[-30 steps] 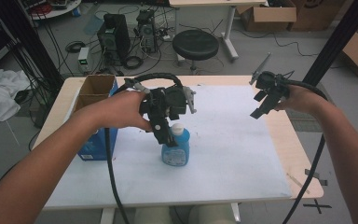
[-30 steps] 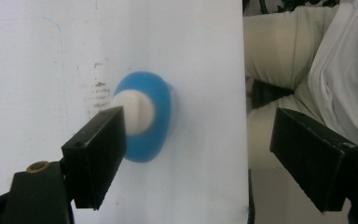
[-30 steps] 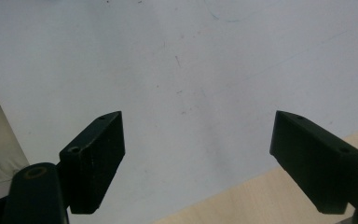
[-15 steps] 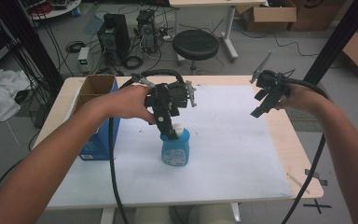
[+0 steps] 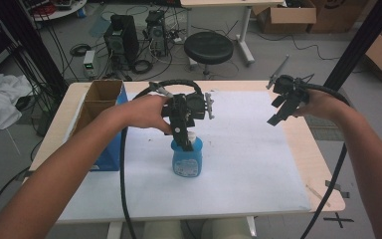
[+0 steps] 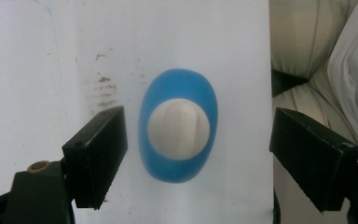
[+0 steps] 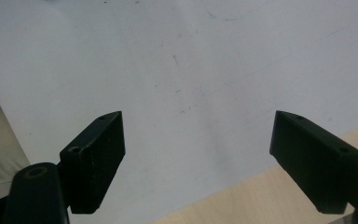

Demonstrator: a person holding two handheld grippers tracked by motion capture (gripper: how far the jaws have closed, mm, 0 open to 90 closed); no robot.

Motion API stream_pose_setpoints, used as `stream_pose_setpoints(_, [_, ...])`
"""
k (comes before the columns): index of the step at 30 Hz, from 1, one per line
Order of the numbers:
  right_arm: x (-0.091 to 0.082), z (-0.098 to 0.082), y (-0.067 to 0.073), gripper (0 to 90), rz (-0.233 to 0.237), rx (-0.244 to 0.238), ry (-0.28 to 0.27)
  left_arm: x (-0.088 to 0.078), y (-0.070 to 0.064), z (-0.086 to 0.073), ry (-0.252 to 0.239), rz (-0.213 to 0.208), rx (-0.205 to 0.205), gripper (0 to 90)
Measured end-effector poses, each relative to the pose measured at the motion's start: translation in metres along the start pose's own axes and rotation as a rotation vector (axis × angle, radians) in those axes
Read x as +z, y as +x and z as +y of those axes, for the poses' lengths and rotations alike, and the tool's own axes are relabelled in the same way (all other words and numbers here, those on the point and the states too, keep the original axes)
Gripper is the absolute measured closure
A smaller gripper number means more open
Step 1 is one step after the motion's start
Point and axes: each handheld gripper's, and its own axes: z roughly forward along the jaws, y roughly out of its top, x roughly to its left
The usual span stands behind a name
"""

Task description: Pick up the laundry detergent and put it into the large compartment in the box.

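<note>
From the high view, the blue bottle (image 5: 187, 158) stands upright on the white sheet (image 5: 238, 164) that covers the counter (image 5: 323, 169), a little left of the middle. The left claw (image 5: 184, 142) hangs right above the bottle's white cap, pointing down, held by the left hand (image 5: 151, 112). The right claw (image 5: 277, 112) is held up over the far right part of the counter, well apart from the bottle. An open blue box (image 5: 102, 127) stands at the counter's left edge.

In the left gripper view, the left claw (image 6: 198, 156) looks straight down on the blue bottle (image 6: 178, 132), whose white cap (image 6: 178, 129) sits between the two jaws; the jaws are spread wide and touch neither cap nor body.

In the right gripper view, the right claw (image 7: 198, 161) is spread wide too, with nothing between its jaws, above the white sheet (image 7: 191, 70) near its edge, where the bare wooden counter (image 7: 242, 200) shows.
</note>
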Motion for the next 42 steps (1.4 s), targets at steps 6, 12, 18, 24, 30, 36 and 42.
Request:
stream_pose_setpoints(6, [0.000,-0.002,0.000,17.7,-0.001,0.003,0.004,0.011,0.003,0.000,0.014,0.001,0.013,19.9])
stream_pose_setpoints(12, [0.001,-0.003,0.000,17.7,0.000,0.009,0.006,0.022,0.005,-0.001,0.033,0.001,0.015,20.0])
stream_pose_setpoints(18, [0.002,-0.004,-0.001,17.7,-0.002,0.009,0.006,0.030,0.006,-0.002,0.047,-0.008,0.016,20.2])
stream_pose_setpoints(24, [0.003,-0.005,-0.001,17.6,-0.003,0.011,0.005,0.040,0.006,0.001,0.069,-0.005,0.037,20.6])
stream_pose_setpoints(30, [0.001,-0.007,-0.001,17.6,-0.006,0.016,0.003,0.049,0.006,0.000,0.094,-0.003,0.042,20.8])
stream_pose_setpoints(36, [0.001,-0.009,-0.001,17.6,-0.007,0.022,0.003,0.053,0.006,0.000,0.106,0.017,0.054,21.3])
stream_pose_setpoints(42, [0.002,-0.009,-0.001,17.6,-0.005,0.023,0.007,0.056,0.005,-0.002,0.107,0.021,0.073,21.9])
